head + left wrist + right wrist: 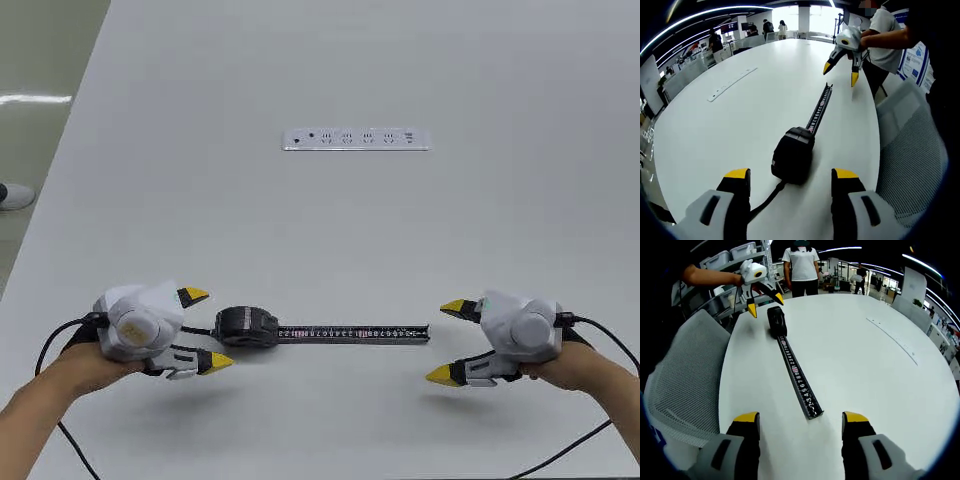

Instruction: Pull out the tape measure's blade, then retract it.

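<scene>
Tape measure (246,326) lies untouched between left gripper (208,328) and right gripper (445,341).

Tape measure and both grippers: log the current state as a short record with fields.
tape measure case: black, on the table, just ahead of the left gripper
blade: pulled out, lying flat, tip toward the right gripper
left gripper: open, not gripping the case
right gripper: open, fingers short of the blade tip, not touching it
power strip: farther back on the table, apart from the rest
task stage: blade out, not yet retracted
</scene>
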Demonstrator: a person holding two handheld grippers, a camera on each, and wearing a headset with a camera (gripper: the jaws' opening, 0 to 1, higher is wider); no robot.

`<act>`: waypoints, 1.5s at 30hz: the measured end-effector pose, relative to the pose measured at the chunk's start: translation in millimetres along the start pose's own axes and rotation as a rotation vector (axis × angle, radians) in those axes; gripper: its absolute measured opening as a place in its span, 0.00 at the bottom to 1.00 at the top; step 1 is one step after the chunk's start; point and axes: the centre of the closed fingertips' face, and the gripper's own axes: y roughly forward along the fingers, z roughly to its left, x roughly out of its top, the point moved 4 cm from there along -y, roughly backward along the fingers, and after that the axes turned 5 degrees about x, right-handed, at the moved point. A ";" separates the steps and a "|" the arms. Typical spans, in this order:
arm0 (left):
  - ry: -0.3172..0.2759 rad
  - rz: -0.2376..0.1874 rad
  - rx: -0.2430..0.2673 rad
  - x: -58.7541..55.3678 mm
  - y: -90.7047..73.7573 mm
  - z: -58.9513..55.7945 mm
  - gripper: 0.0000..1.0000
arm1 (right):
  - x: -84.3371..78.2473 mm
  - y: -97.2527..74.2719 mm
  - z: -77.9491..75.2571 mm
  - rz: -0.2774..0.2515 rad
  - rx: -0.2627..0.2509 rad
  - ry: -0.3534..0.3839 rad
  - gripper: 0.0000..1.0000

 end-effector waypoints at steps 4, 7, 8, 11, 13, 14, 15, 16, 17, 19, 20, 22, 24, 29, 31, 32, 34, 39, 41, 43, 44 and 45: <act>-0.025 0.004 0.025 -4.5 -5.4 -1.2 0.67 | 2.2 -5.7 4.9 0.001 -0.023 0.013 0.70; -0.042 0.002 0.049 -5.4 -11.1 -2.3 0.67 | 4.0 -9.8 8.2 0.010 -0.042 0.037 0.73; -0.050 0.000 0.058 -5.9 -13.0 -3.1 0.68 | 5.0 -10.9 9.3 0.004 -0.051 0.039 0.74; -0.070 0.003 0.079 -7.5 -17.7 -5.1 0.72 | 8.6 -14.0 13.8 -0.006 -0.075 0.056 0.75; -0.090 -0.003 0.091 -8.1 -22.1 -8.0 0.74 | 9.5 -15.0 15.8 -0.013 -0.093 0.076 0.77; -0.095 -0.002 0.093 -8.7 -23.6 -9.4 0.74 | 10.2 -15.4 17.0 -0.019 -0.099 0.086 0.77; -0.102 -0.003 0.095 -9.2 -25.2 -10.8 0.74 | 11.2 -15.8 18.3 -0.028 -0.103 0.093 0.78; -0.110 -0.004 0.098 -10.4 -26.7 -12.7 0.75 | 11.6 -16.5 20.2 -0.033 -0.111 0.106 0.79; -0.115 -0.004 0.102 -11.7 -27.6 -13.6 0.76 | 12.1 -17.1 22.2 -0.036 -0.113 0.111 0.79; -0.134 -0.007 0.114 -11.9 -30.9 -15.7 0.78 | 13.2 -18.7 26.3 -0.040 -0.123 0.119 0.81; -0.142 -0.014 0.120 -11.5 -32.3 -16.2 0.80 | 13.1 -19.5 26.8 -0.043 -0.132 0.125 0.82; -0.163 -0.025 0.128 -10.1 -35.9 -17.9 0.82 | 15.1 -22.1 29.7 -0.060 -0.147 0.145 0.83; -0.180 -0.034 0.137 -8.3 -38.8 -19.1 0.83 | 15.6 -24.3 32.9 -0.065 -0.156 0.156 0.84; -0.208 -0.044 0.172 -4.4 -44.6 -20.4 0.87 | 18.3 -30.7 36.4 -0.083 -0.197 0.189 0.87; -0.213 -0.045 0.175 -3.0 -46.8 -23.0 0.88 | 19.7 -33.2 37.9 -0.091 -0.212 0.199 0.88; -0.217 -0.047 0.178 -2.2 -47.8 -23.9 0.89 | 20.7 -34.2 39.0 -0.096 -0.216 0.203 0.88; -0.241 -0.060 0.193 0.1 -50.6 -25.7 0.91 | 21.8 -35.7 41.1 -0.106 -0.231 0.221 0.88; -0.278 -0.085 0.199 2.7 -55.6 -32.9 0.93 | 24.2 -36.0 48.5 -0.125 -0.245 0.242 0.89; -0.293 -0.090 0.211 3.0 -56.9 -33.9 0.95 | 25.4 -35.8 51.3 -0.128 -0.252 0.241 0.90; -0.312 -0.102 0.217 3.6 -58.7 -35.7 0.97 | 26.8 -36.2 52.0 -0.136 -0.258 0.248 0.90; -0.318 -0.104 0.218 3.5 -59.1 -36.6 0.97 | 27.5 -36.6 52.1 -0.142 -0.262 0.253 0.91; -0.322 -0.106 0.218 3.4 -59.4 -37.5 0.97 | 28.3 -36.9 52.4 -0.146 -0.266 0.258 0.91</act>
